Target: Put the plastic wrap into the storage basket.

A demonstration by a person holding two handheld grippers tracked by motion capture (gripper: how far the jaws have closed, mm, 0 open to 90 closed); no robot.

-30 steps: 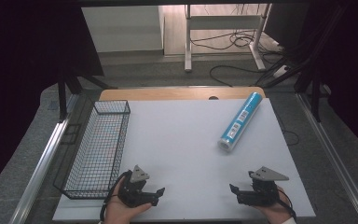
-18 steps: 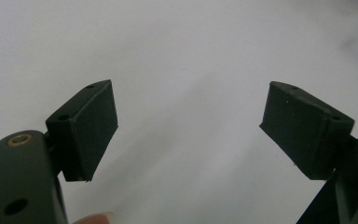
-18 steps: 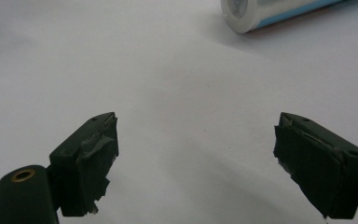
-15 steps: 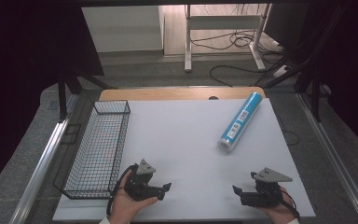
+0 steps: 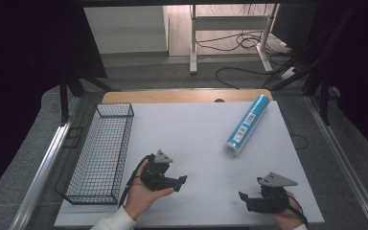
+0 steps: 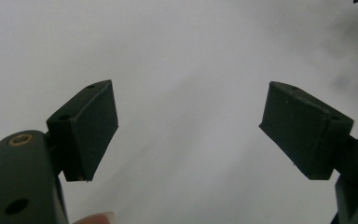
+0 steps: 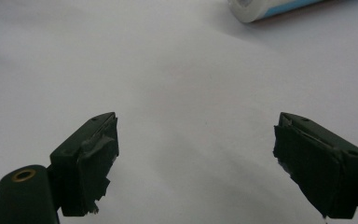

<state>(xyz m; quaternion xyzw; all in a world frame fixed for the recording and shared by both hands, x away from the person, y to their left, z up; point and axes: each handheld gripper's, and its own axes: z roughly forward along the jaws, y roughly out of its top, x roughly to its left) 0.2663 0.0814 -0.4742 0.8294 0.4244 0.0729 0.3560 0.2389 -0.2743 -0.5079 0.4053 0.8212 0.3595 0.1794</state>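
Blue-and-white plastic tube [image 5: 247,125] lies upper right, long axis diagonal, nearer right gripper [image 5: 243,198] than left gripper [image 5: 181,180]; both spread, empty.

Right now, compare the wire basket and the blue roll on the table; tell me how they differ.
The wire basket is a black open mesh box along the table's left edge; the blue roll is a solid blue and white cylinder lying on its side at the far right. The basket is much the larger and stands parallel to the edge, while the roll lies slanted. Both rest on the white table, untouched by either gripper.
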